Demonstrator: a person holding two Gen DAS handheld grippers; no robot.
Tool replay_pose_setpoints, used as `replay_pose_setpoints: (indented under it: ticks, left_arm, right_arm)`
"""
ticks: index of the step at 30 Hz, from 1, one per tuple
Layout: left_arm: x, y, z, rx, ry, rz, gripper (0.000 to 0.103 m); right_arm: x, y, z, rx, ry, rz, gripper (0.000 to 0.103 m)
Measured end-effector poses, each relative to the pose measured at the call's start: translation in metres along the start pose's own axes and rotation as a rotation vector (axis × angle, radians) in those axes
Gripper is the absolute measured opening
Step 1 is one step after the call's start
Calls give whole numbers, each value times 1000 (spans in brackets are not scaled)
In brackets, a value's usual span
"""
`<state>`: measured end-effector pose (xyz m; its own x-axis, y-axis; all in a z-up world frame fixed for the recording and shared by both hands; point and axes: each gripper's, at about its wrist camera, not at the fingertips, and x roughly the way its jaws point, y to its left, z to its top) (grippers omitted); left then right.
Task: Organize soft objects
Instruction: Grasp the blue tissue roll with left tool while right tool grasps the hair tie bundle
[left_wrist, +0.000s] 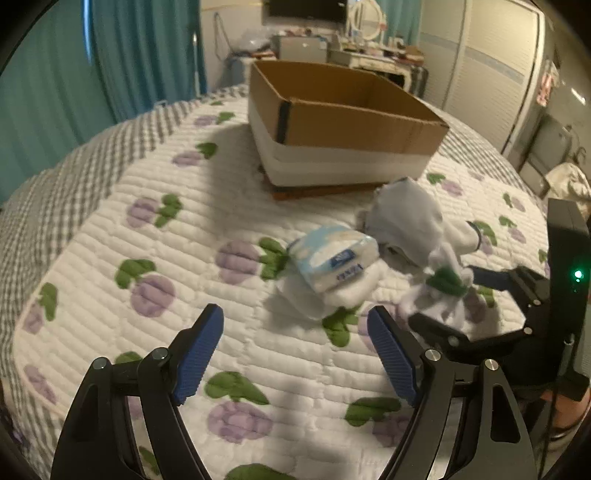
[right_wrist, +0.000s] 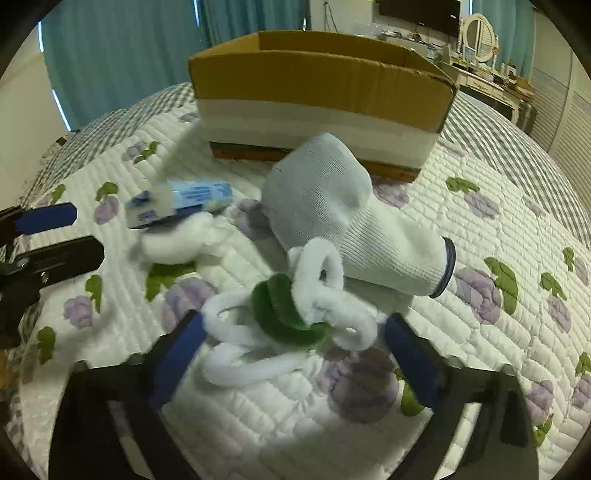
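An open cardboard box (left_wrist: 343, 122) (right_wrist: 321, 70) stands at the far side of the quilted bed. A blue-and-white tissue pack (left_wrist: 334, 262) (right_wrist: 177, 203) lies on a white fluffy item (left_wrist: 325, 295) (right_wrist: 181, 243). A pale knit glove (left_wrist: 410, 221) (right_wrist: 343, 214) lies to its right. A tangle of white and green fuzzy loops (right_wrist: 284, 317) (left_wrist: 447, 291) lies between the open fingers of my right gripper (right_wrist: 295, 350) (left_wrist: 458, 291). My left gripper (left_wrist: 295, 347) is open and empty, just short of the tissue pack.
The bed has a white quilt (left_wrist: 147, 240) with purple and green flowers and a grey checked border. Teal curtains (left_wrist: 74, 74) hang at the left. A cluttered dresser (left_wrist: 369, 51) and wardrobe stand behind the bed.
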<state>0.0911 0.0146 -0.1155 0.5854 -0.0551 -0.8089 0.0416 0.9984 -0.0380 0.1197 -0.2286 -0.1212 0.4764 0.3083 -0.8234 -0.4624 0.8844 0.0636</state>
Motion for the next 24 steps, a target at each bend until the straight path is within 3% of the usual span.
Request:
replay_pose_setpoints:
  ticks: [1, 5, 7, 12, 15, 18, 23, 24]
  left_arm:
    - [2, -2, 0, 3, 6, -2, 80]
    - [11, -8, 5, 11, 20, -18, 79]
    - [16, -12, 9, 8, 28, -26, 79]
    - [27, -16, 26, -27, 30, -55, 78]
    - [29, -18, 35, -46, 15, -80, 77]
    - [34, -19, 43, -55, 17, -85, 60]
    - [53, -18, 42, -71, 77, -70, 58]
    - [55, -17, 40, -78, 85, -69, 54]
  right_arm:
    - [-1, -2, -1, 11, -6, 10, 78]
    - [-16, -7, -2, 37, -51, -1, 62]
    - [-25, -12, 0, 56, -78, 9, 37]
    - [-42, -17, 5, 52, -123, -44, 36]
    - [-47, -21, 5, 67, -133, -32, 36]
    - [-52, -24, 6, 80, -153, -34, 36]
    - [-54, -27, 6, 90, -161, -26, 36]
    - [-54, -27, 6, 91, -161, -22, 36]
